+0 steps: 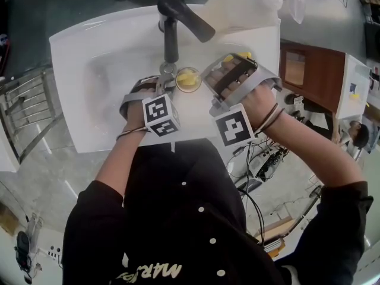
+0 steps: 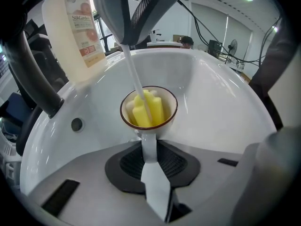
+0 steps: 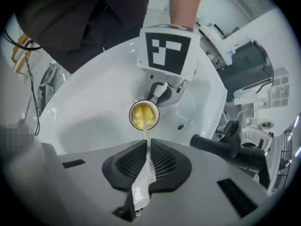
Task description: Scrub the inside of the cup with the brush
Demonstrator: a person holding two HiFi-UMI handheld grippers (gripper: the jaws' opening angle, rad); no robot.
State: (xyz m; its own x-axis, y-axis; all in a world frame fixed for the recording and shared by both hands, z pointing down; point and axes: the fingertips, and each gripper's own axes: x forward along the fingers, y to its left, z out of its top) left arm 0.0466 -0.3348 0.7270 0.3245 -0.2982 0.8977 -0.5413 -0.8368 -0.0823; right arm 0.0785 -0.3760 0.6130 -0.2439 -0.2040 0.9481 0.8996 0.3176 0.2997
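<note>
At the near rim of the white sink (image 1: 77, 117), a person's two hands point both grippers steeply down into the basin, marker cubes facing up. The left gripper (image 2: 149, 150) is clenched on the white handle of the cup (image 2: 171, 113), with a dark pad pressed against each side of it. In the head view it reaches in from about eight o'clock of the cup. The right gripper (image 3: 146, 155) comes in from about three o'clock. It is clamped on the pale, flat handle of the brush (image 2: 151, 108), which runs from between its pads down into the cup.

The cup, white with a brown rim, is held mouth up in the middle of the basin. Whether it touches the basin floor cannot be told. The brush's yellow head sits inside it and fills most of the mouth.

At twelve o'clock of the cup, just beyond it, stands the black faucet (image 1: 172, 34), its lever slanting toward two o'clock. Farther back, at about one o'clock on the sink's far rim, sits a pale bottle (image 1: 237, 8) with a red-and-orange label.
</note>
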